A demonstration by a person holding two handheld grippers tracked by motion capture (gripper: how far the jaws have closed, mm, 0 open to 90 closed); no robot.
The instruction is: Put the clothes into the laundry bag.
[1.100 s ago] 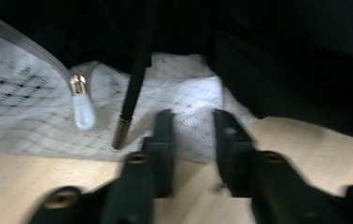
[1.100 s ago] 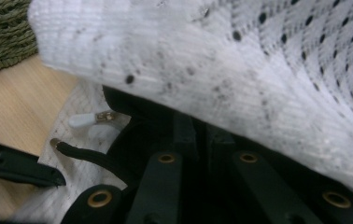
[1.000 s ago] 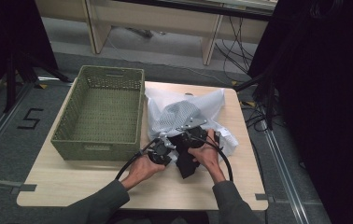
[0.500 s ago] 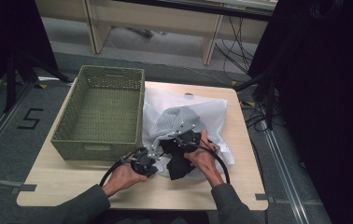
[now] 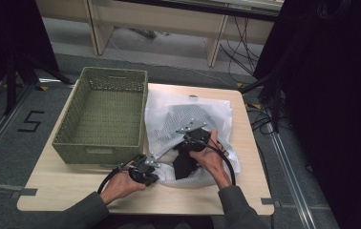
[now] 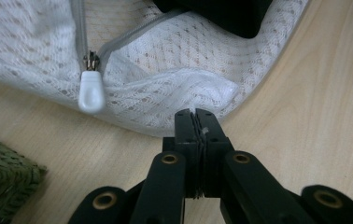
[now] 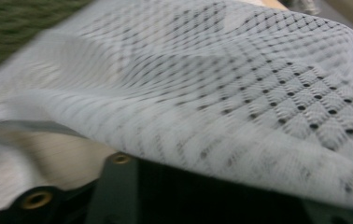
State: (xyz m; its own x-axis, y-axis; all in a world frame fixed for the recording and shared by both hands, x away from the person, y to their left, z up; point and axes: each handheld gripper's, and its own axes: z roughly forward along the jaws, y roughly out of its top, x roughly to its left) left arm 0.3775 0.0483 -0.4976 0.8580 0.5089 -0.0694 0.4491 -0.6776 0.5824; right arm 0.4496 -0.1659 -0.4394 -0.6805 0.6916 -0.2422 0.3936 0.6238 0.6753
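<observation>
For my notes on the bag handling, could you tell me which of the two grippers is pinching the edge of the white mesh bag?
The left gripper: its jaws are shut on the white mesh bag at its near edge, right of the zipper pull. The right gripper sits at the dark garment.

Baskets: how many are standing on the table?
1. The green woven basket stands on the left part of the wooden table, beside the white mesh bag. Its corner also appears in the left gripper view.
</observation>
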